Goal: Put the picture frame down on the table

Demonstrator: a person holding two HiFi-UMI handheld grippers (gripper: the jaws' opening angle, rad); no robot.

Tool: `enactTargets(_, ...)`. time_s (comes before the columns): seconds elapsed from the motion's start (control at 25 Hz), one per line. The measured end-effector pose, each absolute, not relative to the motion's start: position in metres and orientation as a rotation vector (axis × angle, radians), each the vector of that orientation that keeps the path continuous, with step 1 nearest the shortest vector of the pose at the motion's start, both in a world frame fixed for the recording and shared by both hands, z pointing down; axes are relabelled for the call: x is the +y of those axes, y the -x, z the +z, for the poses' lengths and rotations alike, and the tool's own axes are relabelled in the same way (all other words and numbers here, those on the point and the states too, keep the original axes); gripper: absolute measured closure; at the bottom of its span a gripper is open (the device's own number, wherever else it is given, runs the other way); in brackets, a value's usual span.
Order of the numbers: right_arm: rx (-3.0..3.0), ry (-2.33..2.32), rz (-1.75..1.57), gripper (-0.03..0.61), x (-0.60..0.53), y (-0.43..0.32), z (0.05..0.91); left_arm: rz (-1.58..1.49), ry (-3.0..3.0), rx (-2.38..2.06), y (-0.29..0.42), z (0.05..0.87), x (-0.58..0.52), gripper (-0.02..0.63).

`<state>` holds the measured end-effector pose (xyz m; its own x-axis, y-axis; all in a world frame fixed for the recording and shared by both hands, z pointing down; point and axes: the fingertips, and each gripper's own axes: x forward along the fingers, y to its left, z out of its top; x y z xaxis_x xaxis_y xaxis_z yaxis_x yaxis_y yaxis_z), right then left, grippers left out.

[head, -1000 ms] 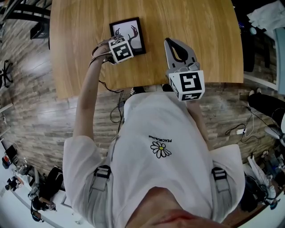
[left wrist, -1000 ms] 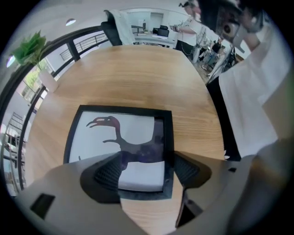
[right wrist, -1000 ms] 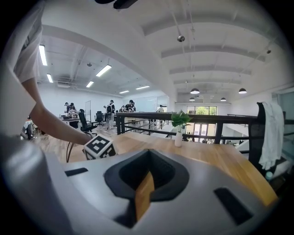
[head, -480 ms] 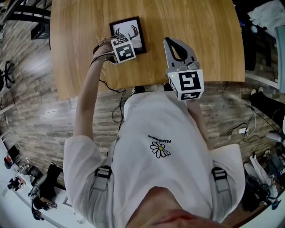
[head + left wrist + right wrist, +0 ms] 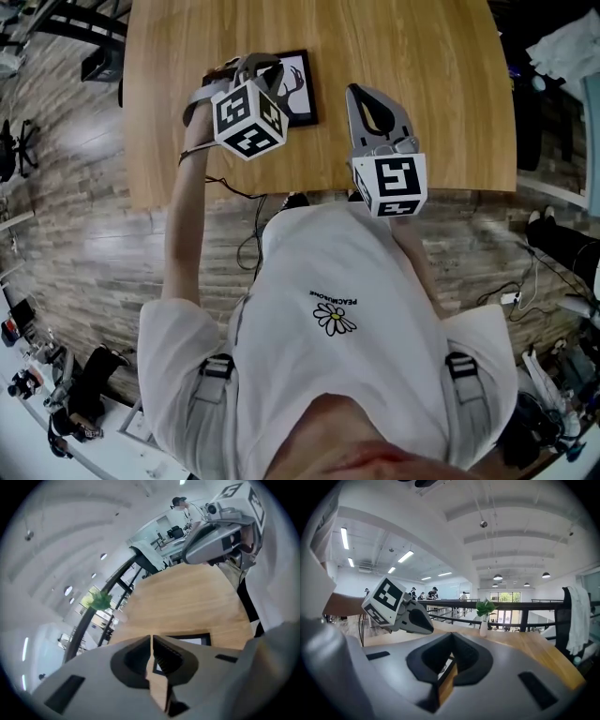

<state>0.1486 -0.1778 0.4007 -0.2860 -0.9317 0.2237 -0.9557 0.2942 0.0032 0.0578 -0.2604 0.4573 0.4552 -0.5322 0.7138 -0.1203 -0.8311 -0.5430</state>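
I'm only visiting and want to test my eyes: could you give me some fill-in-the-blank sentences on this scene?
The picture frame lies flat on the wooden ____.
The left tongs and the right tongs both have their jaws ____.
The person's white shirt bears a printed ____.
In the right gripper view, a white vase holds a green ____.
Missing words: table, shut, flower, plant.

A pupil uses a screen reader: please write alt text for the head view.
A black picture frame holding an antler drawing lies flat on a light wooden table. The grey left gripper, shut and empty, covers the frame's left side; the grey right gripper, also shut, is to its right.
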Motion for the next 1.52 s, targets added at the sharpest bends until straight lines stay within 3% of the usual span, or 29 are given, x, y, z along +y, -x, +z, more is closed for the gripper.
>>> enactTargets(0.4,-2.403,-1.799,-0.054,0.572,-0.182,-0.135,0.353,-0.709,2.441,1.178,-0.052,0.34,-0.243,0.597)
enactTargets(0.68,-2.409,-1.79,-0.04,0.572,-0.184,-0.128,0.358,-0.184,2.906,1.472,-0.044,0.346,-0.23,0.597)
enactTargets(1.0,-2.43,-1.736,-0.046,0.572,-0.182,-0.116,0.365,-0.163,3.027,1.536,-0.058,0.399,-0.203,0.597)
enactTargets(1.52,-2.388,-1.711,-0.114,0.572,-0.183,-0.121,0.37,-0.2,2.911,1.61,-0.056,0.4,-0.215,0.597)
